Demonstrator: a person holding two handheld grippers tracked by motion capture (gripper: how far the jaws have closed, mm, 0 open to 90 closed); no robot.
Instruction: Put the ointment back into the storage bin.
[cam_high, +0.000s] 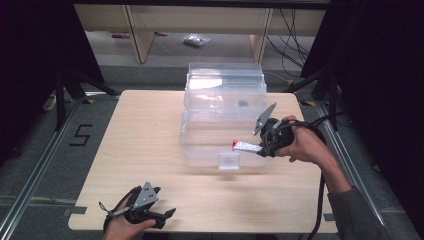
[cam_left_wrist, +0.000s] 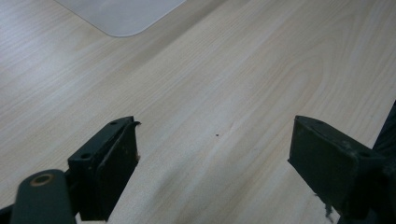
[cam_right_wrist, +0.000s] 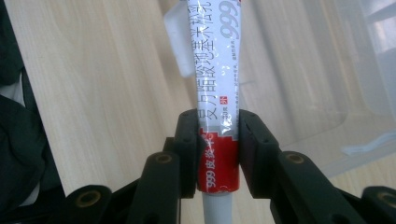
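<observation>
My right gripper (cam_high: 261, 148) is shut on a white and red tube of ointment (cam_high: 246, 146), held level over the front right part of a clear plastic box (cam_high: 200, 145). In the right gripper view the tube (cam_right_wrist: 215, 84) runs up from between the two black jaws, which clamp its red end. The box's lid (cam_high: 225, 82) stands open at the back. My left gripper (cam_high: 167, 214) rests low at the table's front left, open, with bare wood between its fingers (cam_left_wrist: 109, 165) in the left gripper view.
A light wooden table (cam_high: 140, 140) carries the box. A small latch tab (cam_high: 229, 161) sticks out at the box's front. A pale corner of the box (cam_left_wrist: 121, 14) shows in the left gripper view. Black stands and cables flank the table.
</observation>
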